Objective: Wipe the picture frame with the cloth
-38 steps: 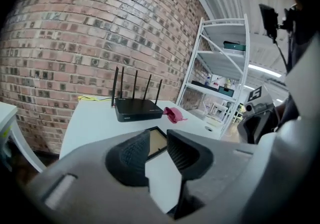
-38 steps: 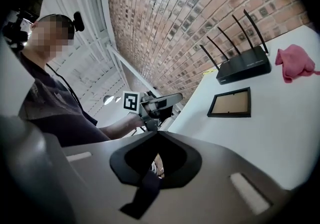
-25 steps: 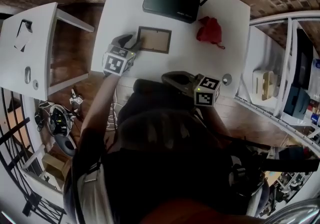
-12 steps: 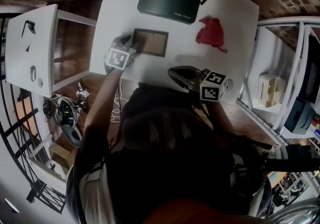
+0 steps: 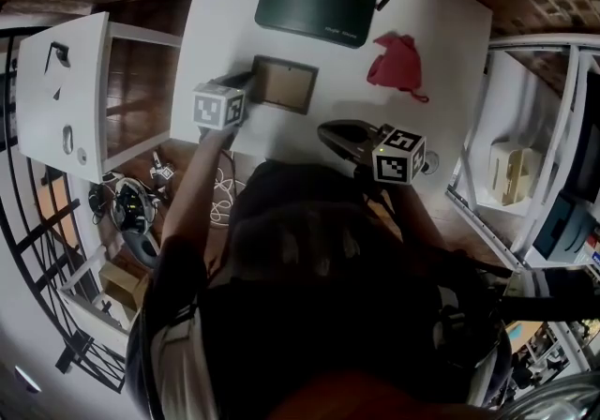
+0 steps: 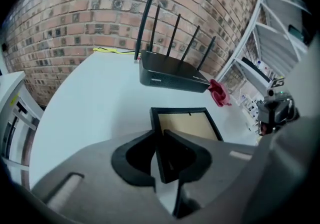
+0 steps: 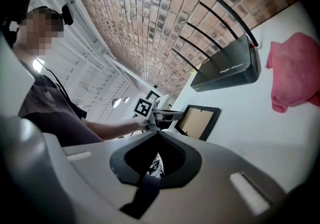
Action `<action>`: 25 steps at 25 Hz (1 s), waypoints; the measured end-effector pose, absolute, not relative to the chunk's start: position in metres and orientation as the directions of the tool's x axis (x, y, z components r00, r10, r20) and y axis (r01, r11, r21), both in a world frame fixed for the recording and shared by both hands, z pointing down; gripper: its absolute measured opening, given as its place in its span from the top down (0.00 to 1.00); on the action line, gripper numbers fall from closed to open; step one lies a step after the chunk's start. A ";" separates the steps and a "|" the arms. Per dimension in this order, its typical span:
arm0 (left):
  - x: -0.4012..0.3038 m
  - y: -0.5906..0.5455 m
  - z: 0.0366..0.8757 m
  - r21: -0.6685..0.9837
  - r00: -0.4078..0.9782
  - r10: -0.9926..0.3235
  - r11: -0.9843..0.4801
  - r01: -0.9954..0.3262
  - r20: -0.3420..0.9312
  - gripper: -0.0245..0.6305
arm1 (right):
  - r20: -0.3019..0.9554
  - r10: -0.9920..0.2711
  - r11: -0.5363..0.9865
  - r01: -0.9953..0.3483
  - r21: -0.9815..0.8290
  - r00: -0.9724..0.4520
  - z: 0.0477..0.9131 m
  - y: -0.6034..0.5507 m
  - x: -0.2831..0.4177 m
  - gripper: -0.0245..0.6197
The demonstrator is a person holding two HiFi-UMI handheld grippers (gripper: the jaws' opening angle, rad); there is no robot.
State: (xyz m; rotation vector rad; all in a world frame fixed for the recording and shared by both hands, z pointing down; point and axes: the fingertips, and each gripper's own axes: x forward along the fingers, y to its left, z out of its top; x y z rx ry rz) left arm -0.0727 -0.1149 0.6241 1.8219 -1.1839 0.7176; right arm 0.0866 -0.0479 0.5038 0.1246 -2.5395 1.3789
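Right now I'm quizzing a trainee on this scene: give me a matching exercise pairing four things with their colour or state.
1 picture frame
2 cloth
3 router
4 right gripper

a red, crumpled
b jaws shut, nothing held
c brown panel in a black border
d black, antennas up

Pairs: 1-c, 2-a, 3-d, 4-b

My left tongs (image 6: 159, 137) tilt steeply down over the near-left part of the worktop (image 5: 220, 24). Their jaws have just been closing and now pinch the left rail of the picture frame (image 5: 284, 83). My left forearm (image 5: 192, 188) stretches straight out from the shoulder to that tool. My right tongs (image 7: 157, 135) are closed tight on nothing. They sit nearly level over the worktop's near edge, pointing across toward the left tongs.
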 end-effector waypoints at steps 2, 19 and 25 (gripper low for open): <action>-0.073 -0.114 0.625 0.343 0.400 -0.445 -0.207 -0.917 0.801 0.89 | 0.284 0.037 0.547 -0.218 -0.808 -0.958 0.511 -0.051 0.089 0.96; -0.054 -0.111 0.607 0.622 0.554 -0.514 -0.050 -0.781 0.655 0.89 | 0.412 -0.037 0.466 -0.380 -0.799 -0.910 0.543 -0.070 0.091 0.73; -0.031 -0.111 0.593 0.731 0.654 -0.529 -0.087 -0.676 0.541 0.89 | 0.339 -0.031 0.389 -0.324 -0.863 -0.940 0.536 -0.071 0.083 0.64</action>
